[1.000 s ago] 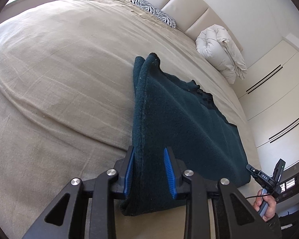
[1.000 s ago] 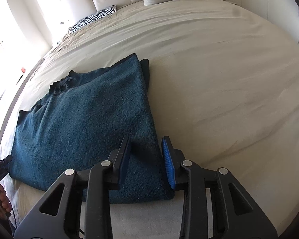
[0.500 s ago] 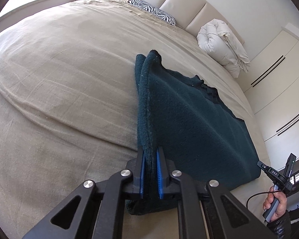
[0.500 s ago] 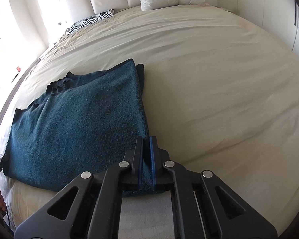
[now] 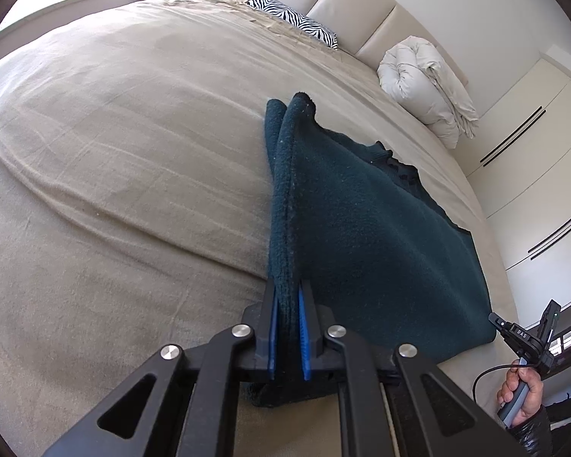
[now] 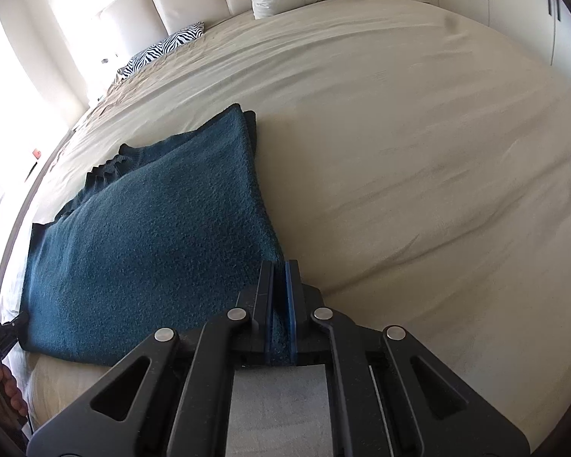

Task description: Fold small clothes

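Observation:
A dark teal fleece garment (image 5: 361, 236) lies folded on the beige bed. My left gripper (image 5: 287, 297) is shut on the garment's near left corner, and the left edge rises off the bed as a ridge. In the right wrist view the same garment (image 6: 152, 251) spreads to the left. My right gripper (image 6: 280, 282) is shut on its near right corner. The right gripper also shows in the left wrist view (image 5: 521, 339), held by a hand at the bed's near right edge.
The bed sheet (image 5: 114, 152) stretches wide to the left and far side. A zebra-print pillow (image 5: 297, 24) and a rolled white duvet (image 5: 426, 83) lie by the headboard. White wardrobe doors (image 5: 533, 160) stand to the right.
Both grippers were open around the garment's near corners a second ago. They closed on the corners and have lifted the near edge slightly.

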{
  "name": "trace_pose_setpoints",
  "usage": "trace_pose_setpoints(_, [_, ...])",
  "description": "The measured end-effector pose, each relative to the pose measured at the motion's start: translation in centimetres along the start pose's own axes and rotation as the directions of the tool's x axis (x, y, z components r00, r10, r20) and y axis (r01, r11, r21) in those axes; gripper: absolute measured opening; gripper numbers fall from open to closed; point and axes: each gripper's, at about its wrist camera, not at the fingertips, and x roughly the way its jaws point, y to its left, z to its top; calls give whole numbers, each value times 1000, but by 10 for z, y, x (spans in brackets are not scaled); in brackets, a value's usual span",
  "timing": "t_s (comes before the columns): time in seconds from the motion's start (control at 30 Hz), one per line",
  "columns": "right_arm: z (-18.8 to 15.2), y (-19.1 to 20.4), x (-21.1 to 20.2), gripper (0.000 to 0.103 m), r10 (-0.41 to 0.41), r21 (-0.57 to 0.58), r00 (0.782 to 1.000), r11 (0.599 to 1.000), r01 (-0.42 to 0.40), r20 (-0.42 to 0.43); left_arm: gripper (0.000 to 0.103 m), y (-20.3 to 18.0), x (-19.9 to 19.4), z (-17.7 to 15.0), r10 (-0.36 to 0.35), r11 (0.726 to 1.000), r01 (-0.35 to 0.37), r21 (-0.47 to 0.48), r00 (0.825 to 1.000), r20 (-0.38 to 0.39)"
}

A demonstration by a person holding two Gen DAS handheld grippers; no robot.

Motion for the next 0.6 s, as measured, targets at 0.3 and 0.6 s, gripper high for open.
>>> trace_pose_setpoints(0.3, [0, 6, 1, 5, -15, -25, 1000, 1000, 15, 0, 11, -7, -6, -3, 17, 999, -18, 41, 1000, 22])
trace_pose_setpoints(0.6, [-1, 7, 4, 5, -36, -41, 999, 999, 35, -10, 10, 8, 1, -6, -4, 1000, 4, -6, 1000, -9])
